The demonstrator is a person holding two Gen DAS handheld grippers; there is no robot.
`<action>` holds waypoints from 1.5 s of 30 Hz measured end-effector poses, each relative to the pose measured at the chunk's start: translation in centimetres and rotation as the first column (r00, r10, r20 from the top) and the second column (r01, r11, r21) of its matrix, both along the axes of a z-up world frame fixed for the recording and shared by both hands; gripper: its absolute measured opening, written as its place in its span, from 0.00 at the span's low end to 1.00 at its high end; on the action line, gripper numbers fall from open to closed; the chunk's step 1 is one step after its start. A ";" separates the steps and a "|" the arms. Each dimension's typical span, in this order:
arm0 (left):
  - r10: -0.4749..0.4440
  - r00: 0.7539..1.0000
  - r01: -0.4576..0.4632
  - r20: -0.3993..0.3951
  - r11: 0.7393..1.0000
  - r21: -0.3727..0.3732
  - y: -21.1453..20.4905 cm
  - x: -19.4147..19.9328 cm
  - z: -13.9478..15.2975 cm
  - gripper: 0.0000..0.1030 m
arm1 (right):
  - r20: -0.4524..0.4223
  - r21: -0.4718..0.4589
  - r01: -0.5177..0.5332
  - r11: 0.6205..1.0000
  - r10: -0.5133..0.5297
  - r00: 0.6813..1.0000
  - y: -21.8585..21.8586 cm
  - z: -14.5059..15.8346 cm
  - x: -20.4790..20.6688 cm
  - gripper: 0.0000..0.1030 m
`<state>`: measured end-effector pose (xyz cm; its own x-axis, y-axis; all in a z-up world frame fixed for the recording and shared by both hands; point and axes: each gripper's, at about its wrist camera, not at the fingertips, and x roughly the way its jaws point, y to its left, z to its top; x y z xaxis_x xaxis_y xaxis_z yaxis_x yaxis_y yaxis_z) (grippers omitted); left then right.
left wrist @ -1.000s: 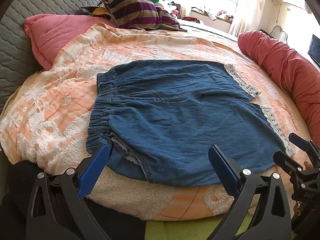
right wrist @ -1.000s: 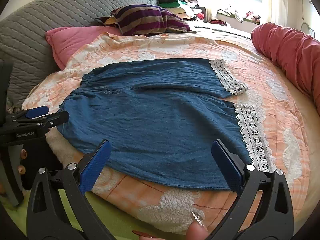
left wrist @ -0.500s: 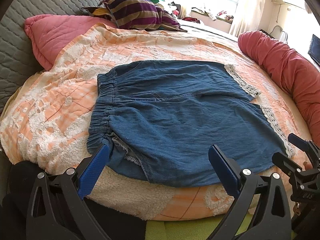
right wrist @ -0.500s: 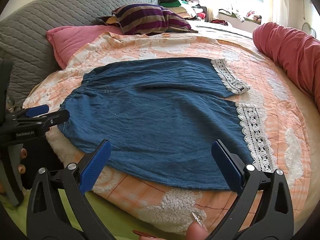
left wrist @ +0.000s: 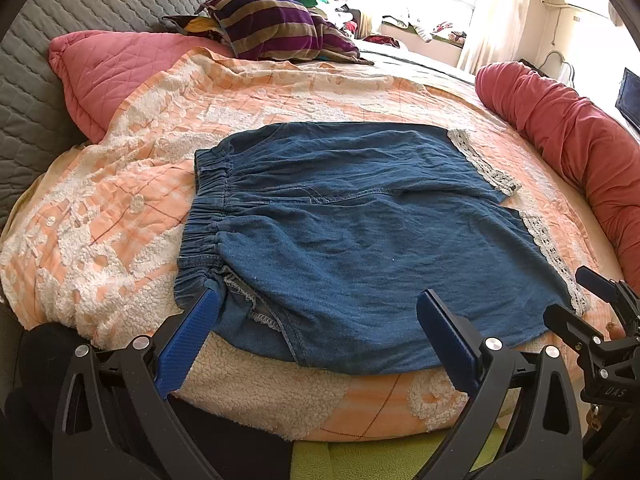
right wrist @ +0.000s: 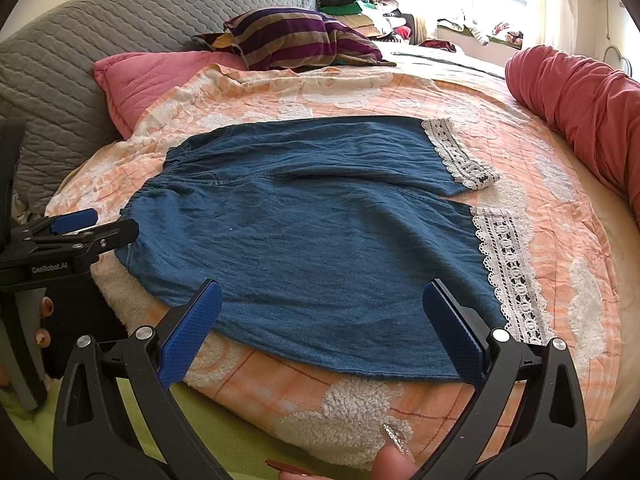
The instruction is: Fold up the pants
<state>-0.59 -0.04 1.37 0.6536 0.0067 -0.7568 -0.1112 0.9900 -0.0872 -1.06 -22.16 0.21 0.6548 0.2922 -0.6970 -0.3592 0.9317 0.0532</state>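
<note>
On the far left stood a gray headboard (left wrist: 36,92) with a pink pillow (left wrist: 116,72) beside it. The left gripper (left wrist: 316,332) was spread wide and held nothing, its fingers just by the near waistband corner. The blue pants (left wrist: 360,240) lay flat in the middle of the orange blanket (left wrist: 120,208), waistband left, lace hems right. The right gripper (right wrist: 320,324) was spread wide too, empty, over the near edge. A red bolster (right wrist: 580,100) lay far right.

dark blue denim pants (left wrist: 360,240) with white lace hems (right wrist: 508,268) lie on an orange-and-white checked fleece blanket (left wrist: 120,208); a purple-and-tan striped cushion (left wrist: 272,32) sits behind.
</note>
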 end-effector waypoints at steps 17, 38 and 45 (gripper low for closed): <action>-0.002 1.000 0.002 -0.001 1.000 -0.005 0.0 0.1 0.1 0.96 | 0.015 0.001 -0.001 1.000 0.001 1.000 0.0 0.2 0.1 0.92; 0.047 0.998 -0.047 -0.032 0.999 -0.016 2.5 3.1 -0.6 0.96 | 0.031 -0.014 -0.056 0.998 0.057 0.998 1.7 1.1 4.9 0.92; 0.089 0.996 -0.090 -0.028 0.995 -0.030 5.8 5.4 -0.1 0.96 | 0.045 -0.046 -0.093 0.995 0.095 0.994 3.0 1.6 9.1 0.92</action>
